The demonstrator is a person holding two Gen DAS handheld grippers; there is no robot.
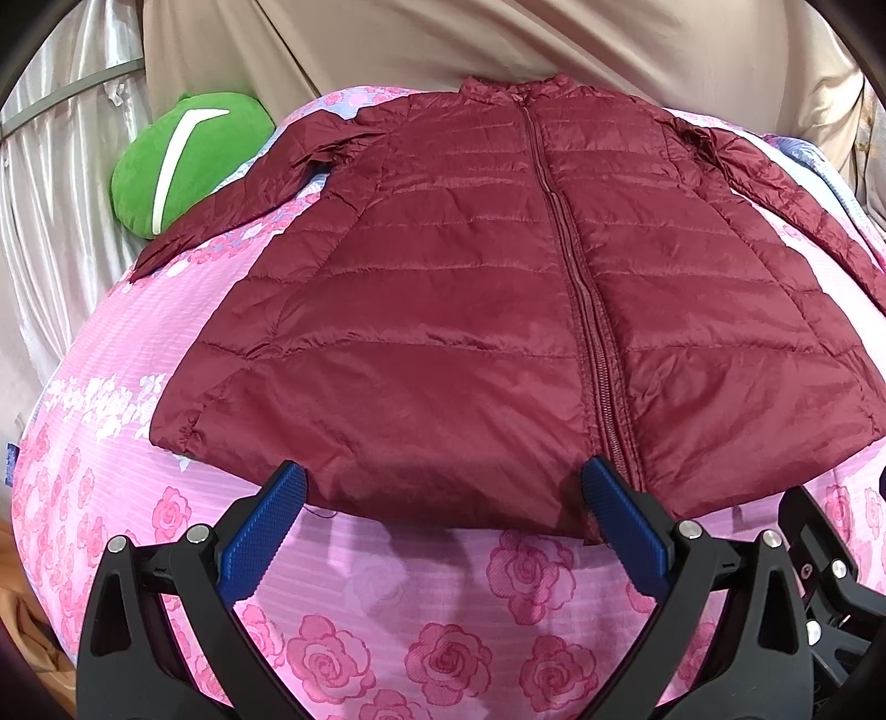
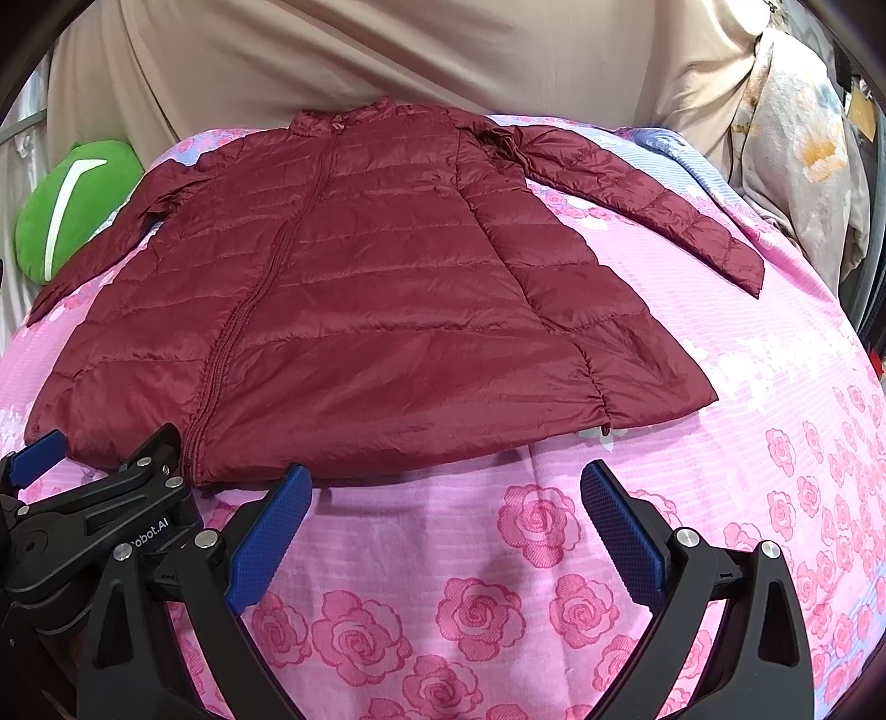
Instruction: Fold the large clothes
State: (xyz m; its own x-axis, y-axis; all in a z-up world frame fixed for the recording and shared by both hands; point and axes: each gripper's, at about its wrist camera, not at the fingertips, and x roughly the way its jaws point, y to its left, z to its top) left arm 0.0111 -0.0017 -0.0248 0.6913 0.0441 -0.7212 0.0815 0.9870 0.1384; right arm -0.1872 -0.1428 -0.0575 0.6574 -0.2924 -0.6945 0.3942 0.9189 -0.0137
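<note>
Lying flat and face up on the bed [image 1: 387, 598], the jacket [image 1: 470, 310] shows no fold yet: both sleeves spread outward, the zip [image 1: 576, 277] runs closed from collar to hem, and the hem sits nearest the cameras. By my reading the task is at its very start, with everything left to do, likely the 2 sleeves brought in and then the body doubled.

The left gripper [image 1: 443, 501] hovers at the hem with its fingers [image 1: 266, 531] spread wide and nothing between them; the tips look to be just at the hem's edge, though I cannot tell whether they touch it. The right gripper [image 2: 446, 501] sits just short of the hem over bare bedcover, fingers [image 2: 620, 531] equally wide and holding nothing.

The jacket is dark red, thin and quilted in horizontal bands, with a slick, slightly shiny shell that creases finely; it will probably slide and puff back when pressed. The bedcover is pink, soft-looking, printed with roses and faint stripes. A plump green cushion [image 1: 183, 166] with a white mark rests beside the left sleeve [image 1: 232, 205], and beige fabric [image 1: 498, 39] hangs behind the collar.
</note>
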